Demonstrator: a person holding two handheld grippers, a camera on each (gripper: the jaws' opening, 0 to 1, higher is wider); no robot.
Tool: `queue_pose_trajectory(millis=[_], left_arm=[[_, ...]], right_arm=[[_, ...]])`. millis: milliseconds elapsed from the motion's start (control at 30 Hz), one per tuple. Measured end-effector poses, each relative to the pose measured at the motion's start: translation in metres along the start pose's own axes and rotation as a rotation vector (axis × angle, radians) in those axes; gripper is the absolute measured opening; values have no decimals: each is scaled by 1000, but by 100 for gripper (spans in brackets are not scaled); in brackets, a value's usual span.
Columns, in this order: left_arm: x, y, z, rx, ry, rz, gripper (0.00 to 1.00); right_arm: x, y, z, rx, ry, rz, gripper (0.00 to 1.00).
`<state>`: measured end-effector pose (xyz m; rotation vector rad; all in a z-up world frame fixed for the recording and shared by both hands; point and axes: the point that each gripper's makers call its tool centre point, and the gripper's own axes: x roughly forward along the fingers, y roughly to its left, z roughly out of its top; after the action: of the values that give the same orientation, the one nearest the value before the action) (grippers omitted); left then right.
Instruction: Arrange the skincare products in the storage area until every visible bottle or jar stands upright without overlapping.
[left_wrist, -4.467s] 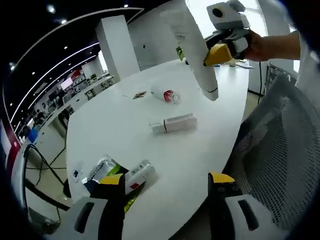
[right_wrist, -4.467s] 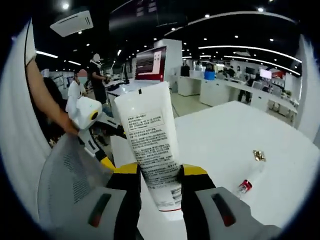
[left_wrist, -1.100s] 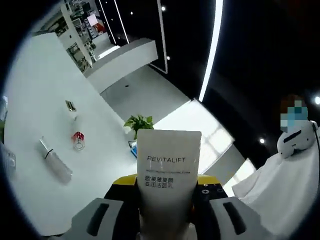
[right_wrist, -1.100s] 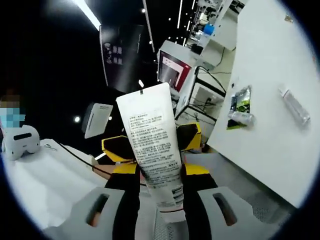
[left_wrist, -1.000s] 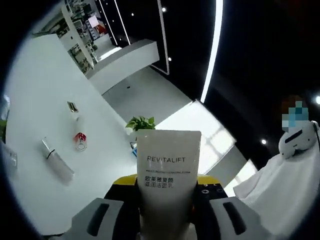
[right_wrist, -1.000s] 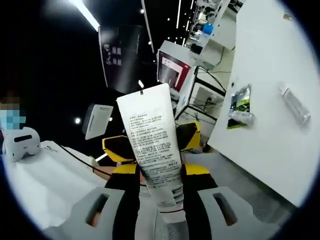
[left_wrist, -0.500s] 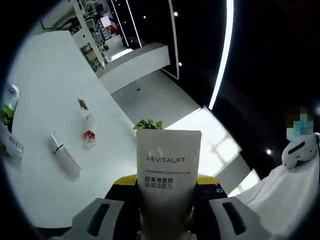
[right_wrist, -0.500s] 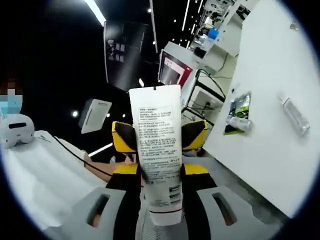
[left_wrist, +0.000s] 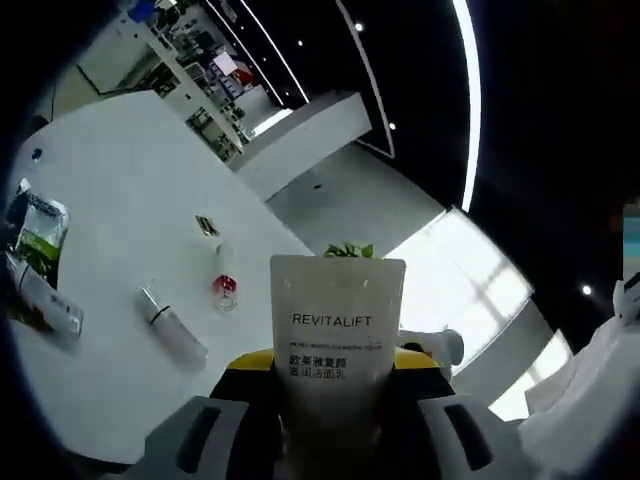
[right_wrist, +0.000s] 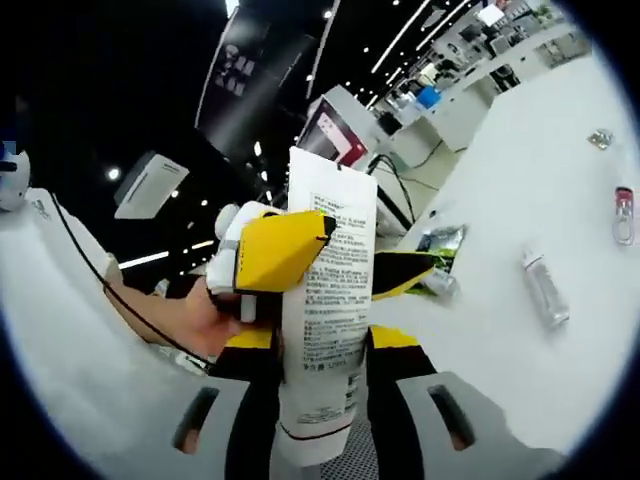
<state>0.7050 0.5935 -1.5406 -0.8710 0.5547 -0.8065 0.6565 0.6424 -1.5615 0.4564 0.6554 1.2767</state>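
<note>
White surface (left_wrist: 110, 230), bottles lying flat | my left gripper (left_wrist: 335, 372) and right gripper (right_wrist: 318, 350) jaws both clamp tube (left_wrist: 336, 330) | long axis along jaws, off surface

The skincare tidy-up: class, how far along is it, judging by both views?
Done: nothing stands upright yet. In hand: both grippers, left and right, clamp the white tube in the air. Left: the clear bottle, red-capped bottle and sachet lie flat on the table.

— Background, left gripper view? — A green potted plant (left_wrist: 349, 250) past the white table (left_wrist: 100, 220)
— Right gripper view? — A red-lit monitor (right_wrist: 325, 135); white counters (right_wrist: 470, 105) beyond
</note>
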Motion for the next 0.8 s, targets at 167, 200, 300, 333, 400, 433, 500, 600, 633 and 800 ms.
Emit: queue_pose_trajectory(millis=[167, 200, 300, 333, 400, 433, 500, 600, 633, 800], left_arm=[[5, 6, 2, 21, -18, 68, 40], [5, 8, 2, 33, -22, 88, 40], [4, 10, 6, -21, -62, 121, 40], [4, 9, 7, -18, -73, 121, 40], [5, 6, 4, 12, -71, 127, 40], [6, 6, 3, 25, -66, 129, 40], [7, 6, 0, 54, -55, 135, 40], [7, 6, 0, 63, -47, 130, 40], [7, 5, 0, 69, -44, 126, 40], [7, 3, -3, 100, -12, 106, 41]], right_arm=[[-3, -8, 3, -89, -5, -79, 29], [-3, -10, 3, -96, -3, -89, 28], [-4, -11, 5, -106, -3, -113, 27], [-5, -11, 6, -106, -7, -116, 26], [-8, -12, 6, -101, -7, -126, 25], [-9, -13, 5, -114, 2, -136, 24], [-8, -14, 2, -123, 18, -147, 23], [-10, -15, 1, -124, 26, -154, 21], [-11, -15, 2, -123, 25, -153, 21], [-13, -15, 1, -133, 29, -150, 19]])
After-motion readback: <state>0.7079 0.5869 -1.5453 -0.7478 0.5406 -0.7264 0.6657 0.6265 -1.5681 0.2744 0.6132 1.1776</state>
